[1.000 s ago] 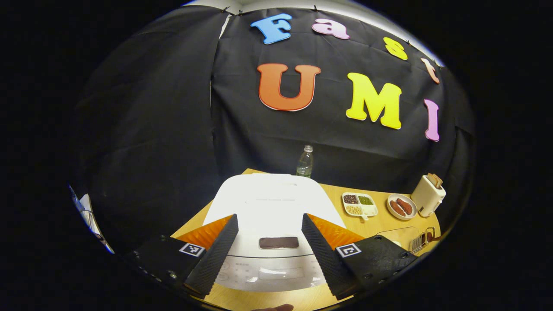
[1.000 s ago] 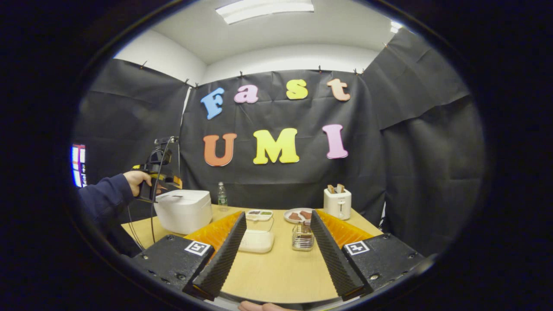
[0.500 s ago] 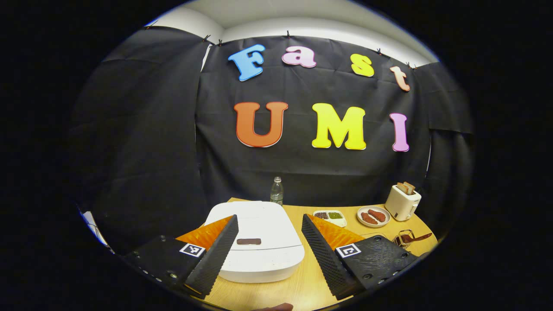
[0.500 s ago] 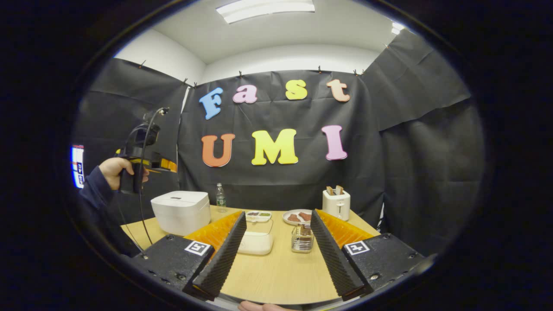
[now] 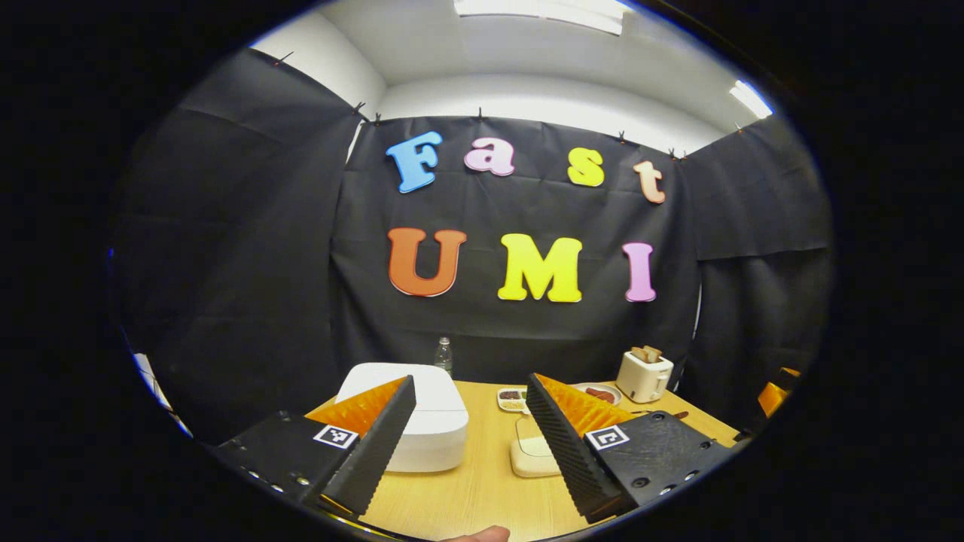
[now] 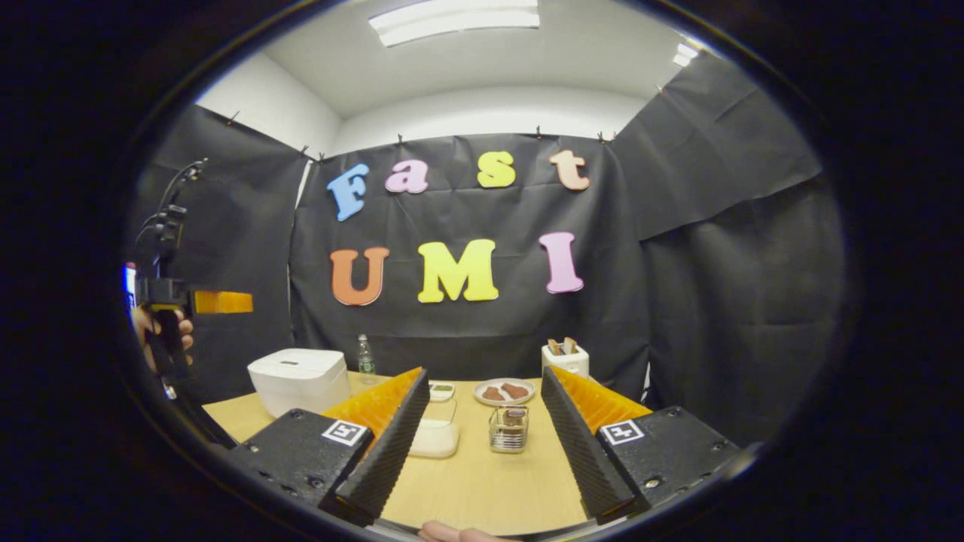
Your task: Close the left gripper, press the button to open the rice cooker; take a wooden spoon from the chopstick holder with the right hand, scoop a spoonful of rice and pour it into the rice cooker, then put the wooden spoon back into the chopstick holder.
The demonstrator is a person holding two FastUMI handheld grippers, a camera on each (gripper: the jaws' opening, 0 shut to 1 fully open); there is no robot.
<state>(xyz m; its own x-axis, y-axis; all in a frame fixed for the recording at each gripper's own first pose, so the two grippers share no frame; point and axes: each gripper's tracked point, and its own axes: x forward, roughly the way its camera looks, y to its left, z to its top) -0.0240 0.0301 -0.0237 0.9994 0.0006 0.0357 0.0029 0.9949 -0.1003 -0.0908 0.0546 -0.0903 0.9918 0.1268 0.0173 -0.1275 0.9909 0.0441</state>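
Observation:
The white rice cooker (image 5: 422, 421) stands on the wooden table (image 5: 482, 489) with its lid down, just beyond my left gripper (image 5: 470, 380), which is open and holds nothing. In the right gripper view the rice cooker (image 6: 300, 380) sits at the left, and a hand (image 6: 162, 331) holds the left gripper (image 6: 222, 302) high above and left of it. My right gripper (image 6: 483, 373) is open and holds nothing. Between its fingers stands the wire chopstick holder (image 6: 508, 429) with a dark wooden spoon (image 6: 514, 413) in it. A clear box of rice (image 6: 437, 438) lies left of the holder.
A water bottle (image 6: 365, 355) stands behind the cooker. A plate of sausages (image 6: 504, 391), a small divided dish (image 6: 440, 389) and a white toaster (image 6: 565, 357) line the back of the table (image 6: 482, 489). The rice box (image 5: 535, 452) lies right of the cooker.
My left gripper has pulled back and risen away from the rice cooker, whose lid stays down. The right gripper has drawn back a little. Both stay open.

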